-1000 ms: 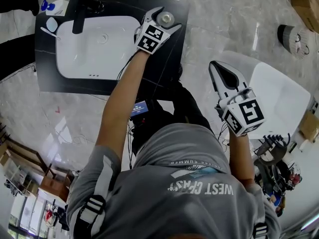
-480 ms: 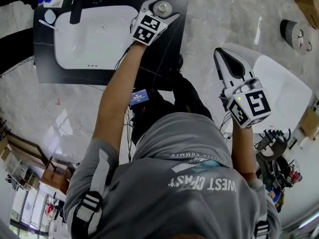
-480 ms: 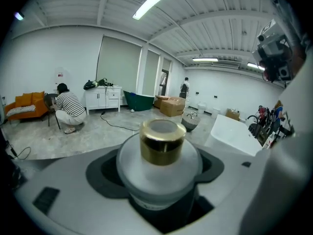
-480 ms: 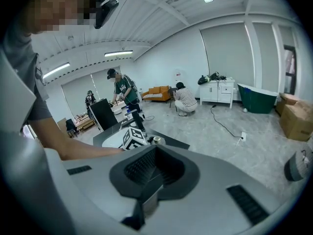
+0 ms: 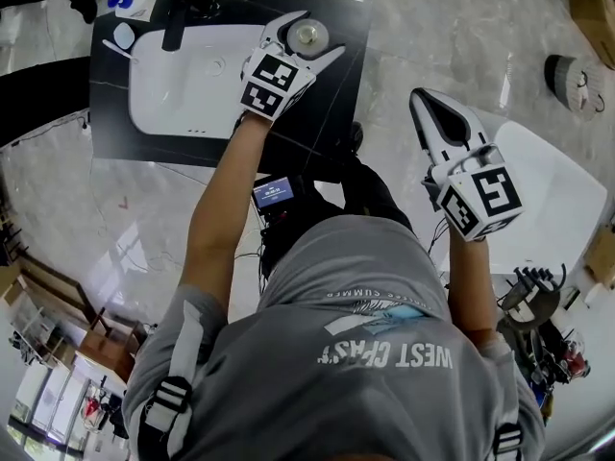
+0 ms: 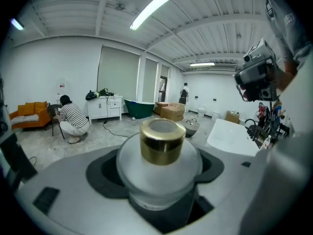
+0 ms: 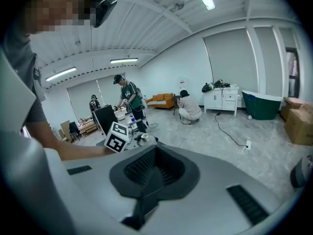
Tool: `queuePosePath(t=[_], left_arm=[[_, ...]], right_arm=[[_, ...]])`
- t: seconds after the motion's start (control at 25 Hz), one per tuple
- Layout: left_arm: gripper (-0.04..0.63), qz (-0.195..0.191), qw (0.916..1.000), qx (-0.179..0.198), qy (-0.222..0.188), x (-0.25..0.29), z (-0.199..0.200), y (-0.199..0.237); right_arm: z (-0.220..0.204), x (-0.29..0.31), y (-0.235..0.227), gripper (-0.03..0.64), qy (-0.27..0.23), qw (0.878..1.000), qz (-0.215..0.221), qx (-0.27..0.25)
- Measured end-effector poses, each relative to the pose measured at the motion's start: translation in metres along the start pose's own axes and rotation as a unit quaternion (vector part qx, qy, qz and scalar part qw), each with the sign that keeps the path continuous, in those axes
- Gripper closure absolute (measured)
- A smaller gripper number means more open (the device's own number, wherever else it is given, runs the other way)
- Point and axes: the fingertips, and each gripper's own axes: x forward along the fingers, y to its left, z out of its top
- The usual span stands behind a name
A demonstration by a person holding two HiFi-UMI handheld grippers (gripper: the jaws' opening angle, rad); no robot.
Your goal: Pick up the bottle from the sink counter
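One bottle (image 6: 159,154), one sink counter (image 5: 332,113), two grippers. The left gripper (image 5: 309,33) stands wide, its fingers clamped on the round, gold-capped bottle between them, over the counter's corner. The right gripper (image 5: 421,99) is pressed together on nothing, well apart from the bottle.

The left arm (image 5: 223,195) is stretching forward, its bare forearm nearly straight, and is holding the left tongs (image 5: 312,35) out ahead with the marker cube (image 5: 268,85) facing up. Those tongs are standing wide, their jaws pressing on either side of the bottle (image 6: 161,153), which is sitting between the pads. The right arm (image 5: 465,291) is bending at the elbow and keeping close to the body, holding the right tongs (image 5: 423,99) well apart from the left ones, pointing forward. Their jaws are lying together, gripping nothing.
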Motion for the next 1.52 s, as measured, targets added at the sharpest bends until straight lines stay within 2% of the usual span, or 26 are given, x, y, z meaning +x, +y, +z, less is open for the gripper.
queuePosePath(t=[0.68, 0.96, 1.28, 1.52], left_arm=[[0.252, 0.039, 0.9982, 0.007, -0.046, -0.124, 0.096, -0.022], [0.252, 0.044, 0.9971, 0.000, -0.063, -0.155, 0.111, -0.019], [0.252, 0.050, 0.9959, 0.011, -0.075, -0.187, 0.132, -0.032], [0.252, 0.052, 0.9953, 0.018, -0.080, -0.203, 0.139, -0.047]], right_arm=[[0.062, -0.025, 0.015, 0.615, -0.076, 0.996, 0.016, -0.037], [0.081, -0.019, 0.016, 0.615, -0.102, 0.994, 0.018, -0.047], [0.100, -0.026, 0.023, 0.615, -0.130, 0.989, 0.034, -0.066], [0.101, -0.033, 0.034, 0.617, -0.127, 0.987, 0.050, -0.086]])
